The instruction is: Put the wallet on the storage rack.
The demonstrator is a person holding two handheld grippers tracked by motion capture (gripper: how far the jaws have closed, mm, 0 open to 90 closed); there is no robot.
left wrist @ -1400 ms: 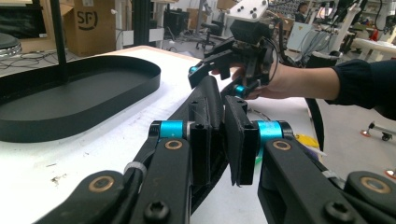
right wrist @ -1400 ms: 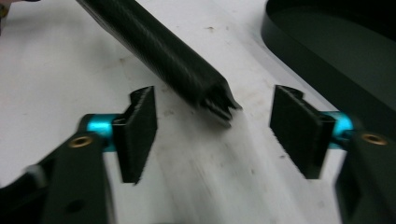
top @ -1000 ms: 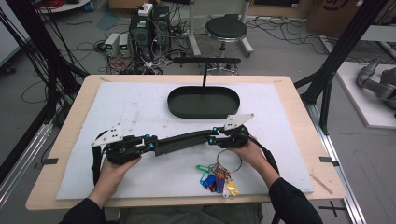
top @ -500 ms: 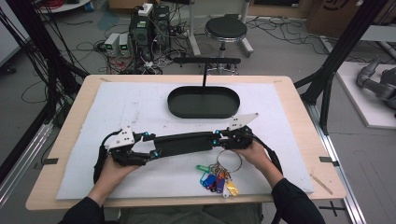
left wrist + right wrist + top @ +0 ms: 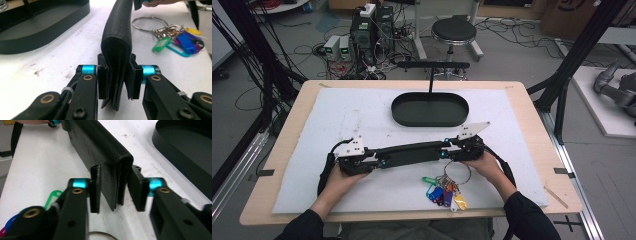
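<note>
Left gripper (image 5: pixel 371 161): held in the person's left hand (image 5: pixel 341 176) at the left end of a long black folded case (image 5: pixel 412 154). In the left gripper view its own jaws have just been closing and now squeeze the case's end from both sides, the pads (image 5: pixel 103 81) flat against the leather.
Right gripper (image 5: pixel 451 151): held in the right hand (image 5: pixel 486 162) at the case's other end. In the right gripper view its jaws have just been opening; the left pad (image 5: pixel 95 188) lies against the case, the right pad stands a little off it, so there is no firm clamp.
Case: folded along its length, rounded fold uppermost, open edges down toward the white mat (image 5: pixel 337 115). It stretches level between the two grippers, across the near middle of the mat. Whether its lower edge touches the mat I cannot tell.
Keys (image 5: pixel 443 192): a bunch on a metal ring with green, blue, purple and yellow tags, lying on the mat just in front of the case, near the right hand.
Tray (image 5: pixel 430 109): a black oval tray with a low rim, on the mat beyond the case and apart from it.
Table (image 5: pixel 532 120): light wood, with the mat covering most of its top.
</note>
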